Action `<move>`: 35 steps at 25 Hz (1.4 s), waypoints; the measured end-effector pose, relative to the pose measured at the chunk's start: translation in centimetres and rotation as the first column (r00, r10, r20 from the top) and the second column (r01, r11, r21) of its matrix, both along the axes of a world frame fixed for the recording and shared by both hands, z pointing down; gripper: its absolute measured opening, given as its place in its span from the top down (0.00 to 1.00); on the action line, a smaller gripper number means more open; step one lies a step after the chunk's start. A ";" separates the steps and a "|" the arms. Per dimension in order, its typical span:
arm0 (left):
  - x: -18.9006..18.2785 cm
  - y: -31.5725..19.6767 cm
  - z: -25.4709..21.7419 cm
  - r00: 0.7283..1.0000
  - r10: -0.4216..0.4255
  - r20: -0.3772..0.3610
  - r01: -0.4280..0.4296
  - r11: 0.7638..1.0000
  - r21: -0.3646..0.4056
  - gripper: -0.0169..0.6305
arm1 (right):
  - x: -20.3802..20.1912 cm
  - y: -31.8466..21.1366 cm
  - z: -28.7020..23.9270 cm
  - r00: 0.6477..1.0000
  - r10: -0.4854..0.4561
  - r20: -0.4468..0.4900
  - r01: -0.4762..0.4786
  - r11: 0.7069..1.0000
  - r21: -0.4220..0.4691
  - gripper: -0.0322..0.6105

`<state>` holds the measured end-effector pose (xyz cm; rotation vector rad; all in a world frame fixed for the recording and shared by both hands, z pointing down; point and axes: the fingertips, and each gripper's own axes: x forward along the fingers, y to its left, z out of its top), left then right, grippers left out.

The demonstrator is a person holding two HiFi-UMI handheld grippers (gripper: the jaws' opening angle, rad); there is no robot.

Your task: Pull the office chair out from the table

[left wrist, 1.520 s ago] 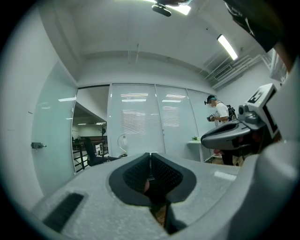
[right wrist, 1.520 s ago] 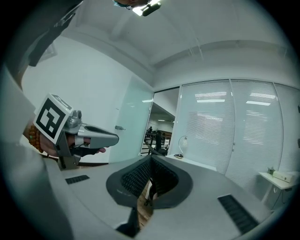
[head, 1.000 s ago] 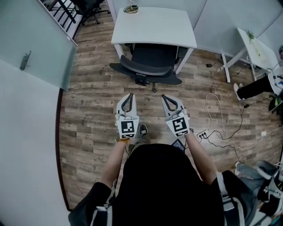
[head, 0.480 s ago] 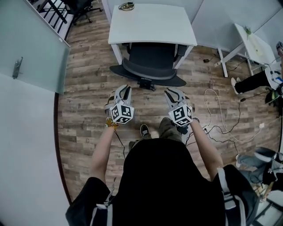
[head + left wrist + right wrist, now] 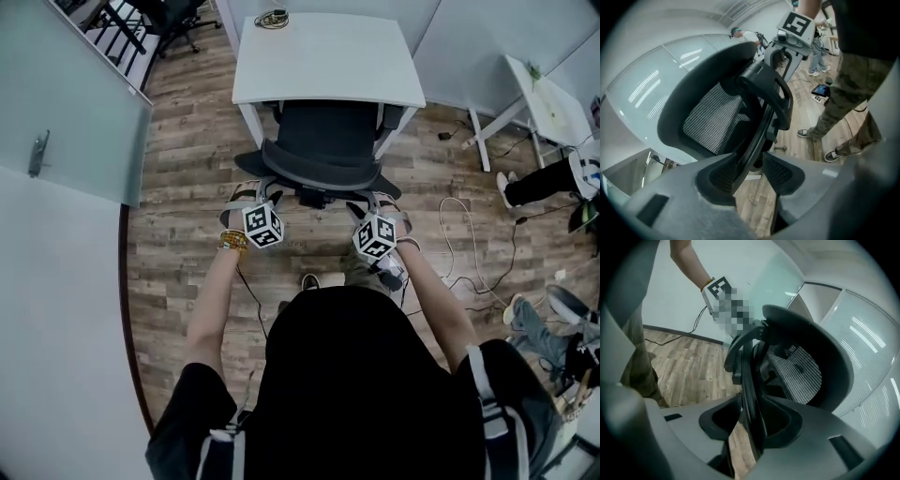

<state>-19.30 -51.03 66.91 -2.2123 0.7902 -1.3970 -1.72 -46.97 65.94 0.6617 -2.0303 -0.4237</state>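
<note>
A black mesh-backed office chair [image 5: 319, 150] stands tucked under the white table [image 5: 328, 47]. My left gripper [image 5: 251, 192] is at the left end of its backrest, my right gripper [image 5: 380, 199] at the right end. In the left gripper view the backrest's black rim [image 5: 761, 126] runs between the jaws of the left gripper [image 5: 747, 173], with floor showing in the gap beside it. In the right gripper view the rim [image 5: 750, 380] likewise passes between the jaws of the right gripper [image 5: 750, 420], close to one pad. Both sets of jaws have just been opening and stand open around the rim.
White cables and a power strip [image 5: 469, 244] lie on the wood floor to the right. A second white table [image 5: 553, 103] and another person's legs [image 5: 544, 183] are at the far right. A glass door [image 5: 66, 103] borders the left. A coiled cable [image 5: 274, 17] rests on the table.
Both grippers moved forward from above the floor to the chair's backrest and rolled. Their jaws went from shut to open, now straddling the backrest rim.
</note>
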 end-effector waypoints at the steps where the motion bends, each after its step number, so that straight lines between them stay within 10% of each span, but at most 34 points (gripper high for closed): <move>1: 0.3 -0.1 0.4 1.000 0.006 0.008 -0.006 1.000 -0.013 0.69 | 0.1 0.0 0.4 1.000 -0.004 -0.008 0.004 1.000 -0.008 0.76; 19: 1.5 -2.1 3.1 0.988 0.114 0.100 -0.105 0.991 -0.087 0.73 | -0.2 -0.9 2.2 0.997 -0.070 -0.027 0.068 0.995 -0.075 0.82; 35: 9.5 -1.8 3.5 0.987 0.154 0.044 -0.150 0.985 -0.085 0.76 | 7.7 -3.5 2.2 0.991 -0.132 -0.023 0.127 0.980 -0.152 0.81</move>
